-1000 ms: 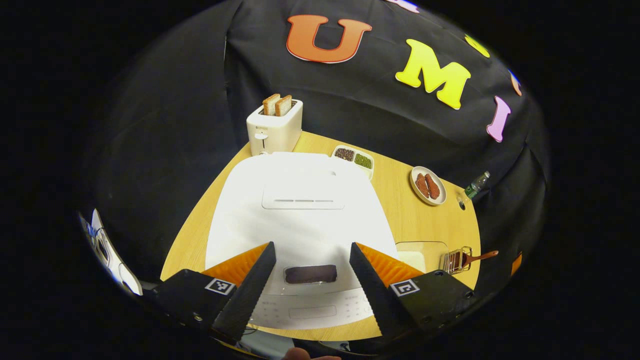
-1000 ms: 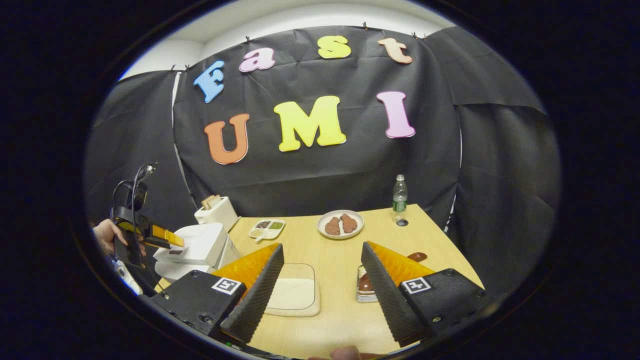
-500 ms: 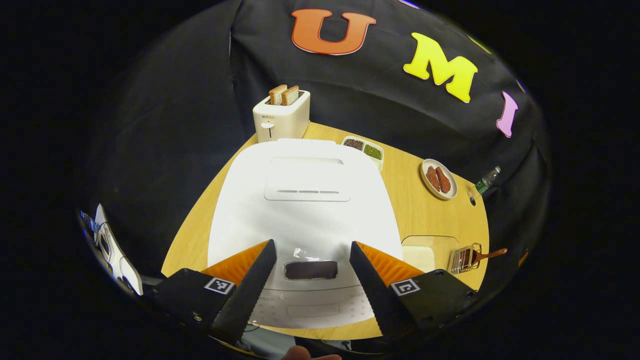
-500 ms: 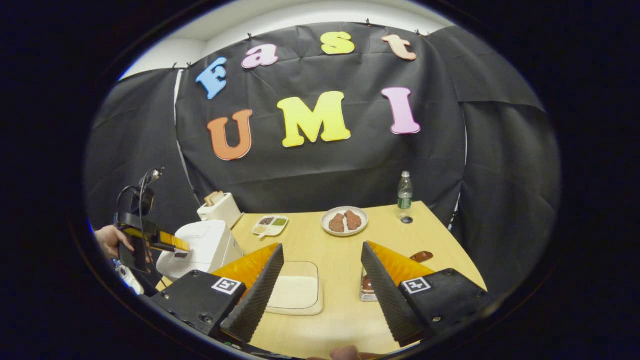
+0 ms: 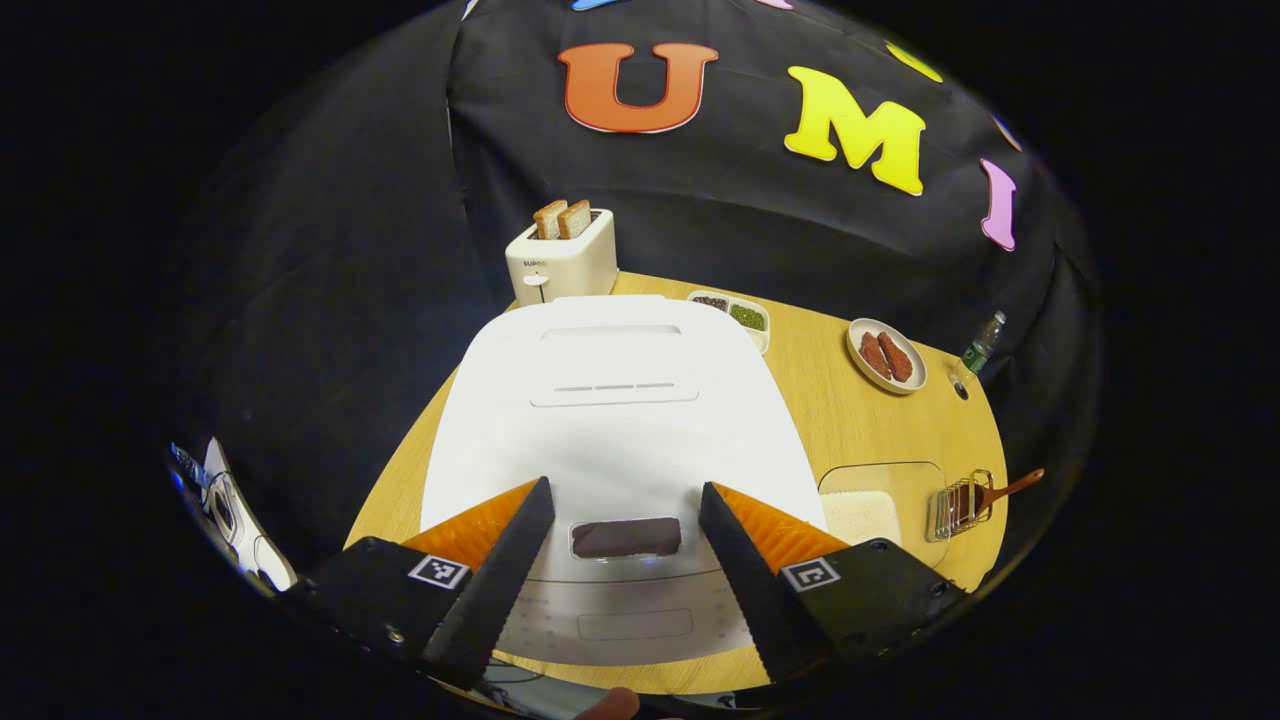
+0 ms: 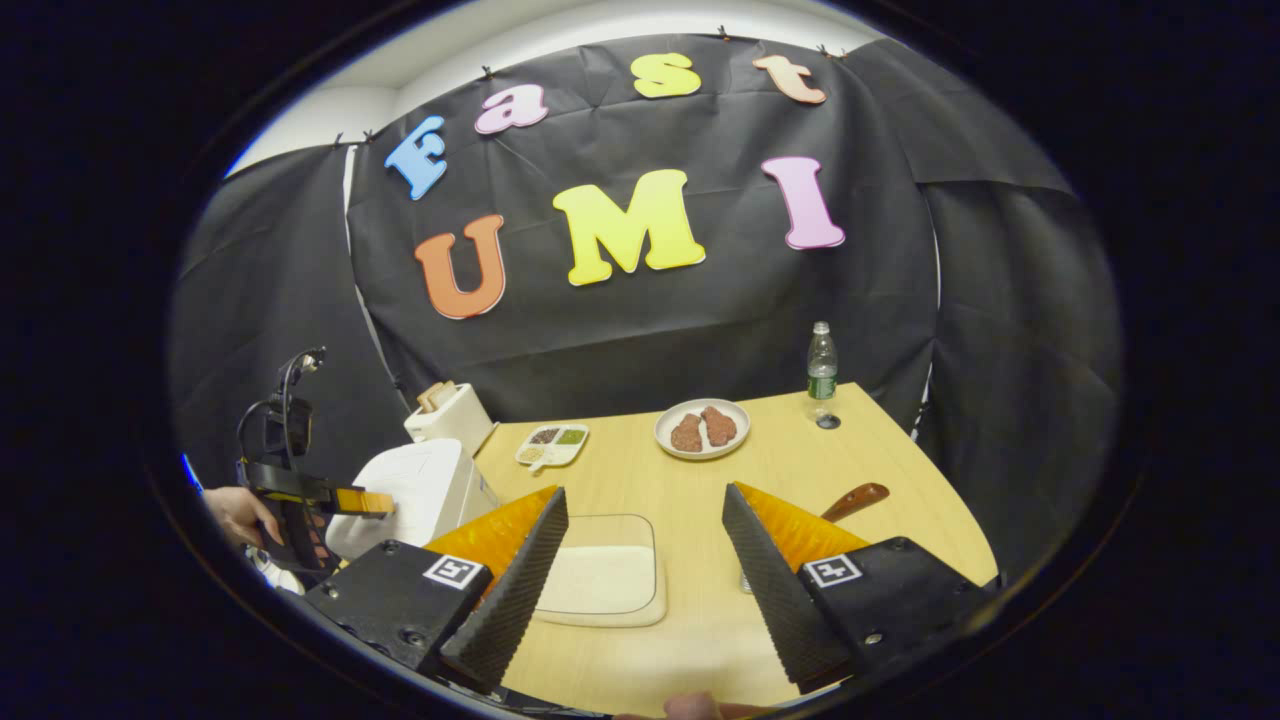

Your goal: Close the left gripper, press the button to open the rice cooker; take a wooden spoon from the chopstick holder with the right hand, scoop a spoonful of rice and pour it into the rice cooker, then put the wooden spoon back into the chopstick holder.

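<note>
While the left gripper (image 5: 620,585) hovers over the front of the white rice cooker (image 5: 615,420), its fingers stand apart with the dark button (image 5: 626,537) showing in the gap between them, untouched. The cooker's lid is down, and its control panel near the front edge is too washed out to make out. Behind it, the toaster (image 5: 560,262) holds two slices of bread, and the sectioned dish (image 5: 738,315) of grains is partly cut off by the lid.

In the right gripper view, the right gripper (image 6: 640,590) hangs above the wooden table (image 6: 700,480) with its fingers spread wide, holding nothing. The clear tray of rice (image 6: 605,580) lies between them on the table. The chopstick holder (image 5: 960,503) is mostly hidden behind the right-hand finger there; the wooden spoon (image 6: 852,499) shows just its handle past the finger. From the left gripper view the spoon sits in the wire holder with its handle sticking out sideways. At that view's left edge the left gripper and a hand (image 6: 235,510) holding it appear small. A plate of meat (image 6: 702,428) and a bottle (image 6: 821,370) stand well back
</note>
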`<action>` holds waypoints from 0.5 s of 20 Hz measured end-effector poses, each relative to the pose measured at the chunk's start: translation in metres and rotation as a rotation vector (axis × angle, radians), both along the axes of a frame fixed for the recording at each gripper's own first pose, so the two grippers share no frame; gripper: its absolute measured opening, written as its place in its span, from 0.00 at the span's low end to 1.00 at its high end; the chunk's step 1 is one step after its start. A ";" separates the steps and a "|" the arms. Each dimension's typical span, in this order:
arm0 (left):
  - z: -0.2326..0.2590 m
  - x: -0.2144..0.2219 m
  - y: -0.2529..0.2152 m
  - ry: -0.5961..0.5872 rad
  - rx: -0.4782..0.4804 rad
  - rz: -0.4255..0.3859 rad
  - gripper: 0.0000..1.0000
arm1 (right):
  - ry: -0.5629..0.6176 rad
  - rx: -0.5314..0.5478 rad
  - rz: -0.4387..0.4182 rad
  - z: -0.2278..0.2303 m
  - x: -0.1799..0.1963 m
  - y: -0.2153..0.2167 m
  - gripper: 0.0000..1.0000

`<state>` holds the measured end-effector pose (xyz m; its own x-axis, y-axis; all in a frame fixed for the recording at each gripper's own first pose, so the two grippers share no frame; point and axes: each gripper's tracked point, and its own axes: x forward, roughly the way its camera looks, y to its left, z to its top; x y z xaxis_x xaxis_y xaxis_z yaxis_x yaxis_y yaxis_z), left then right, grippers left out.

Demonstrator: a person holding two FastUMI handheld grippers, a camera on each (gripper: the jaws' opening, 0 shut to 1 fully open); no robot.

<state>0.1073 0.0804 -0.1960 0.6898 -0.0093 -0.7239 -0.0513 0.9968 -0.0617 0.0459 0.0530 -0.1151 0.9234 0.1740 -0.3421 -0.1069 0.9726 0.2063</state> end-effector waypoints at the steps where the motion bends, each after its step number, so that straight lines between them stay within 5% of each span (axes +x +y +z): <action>1: 0.001 0.000 0.000 0.002 0.004 -0.008 0.98 | -0.004 0.001 -0.003 0.003 -0.002 0.000 1.00; 6: 0.014 0.007 -0.002 -0.053 -0.028 -0.002 0.95 | -0.019 -0.028 -0.035 0.008 -0.008 -0.003 1.00; 10: 0.057 0.011 -0.008 -0.214 -0.049 -0.040 0.95 | -0.050 -0.083 -0.062 0.022 -0.013 0.002 1.00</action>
<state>0.1179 0.0727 -0.1394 0.8262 -0.0712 -0.5589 0.0074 0.9933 -0.1155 0.0328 0.0545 -0.0931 0.9478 0.0892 -0.3060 -0.0543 0.9912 0.1206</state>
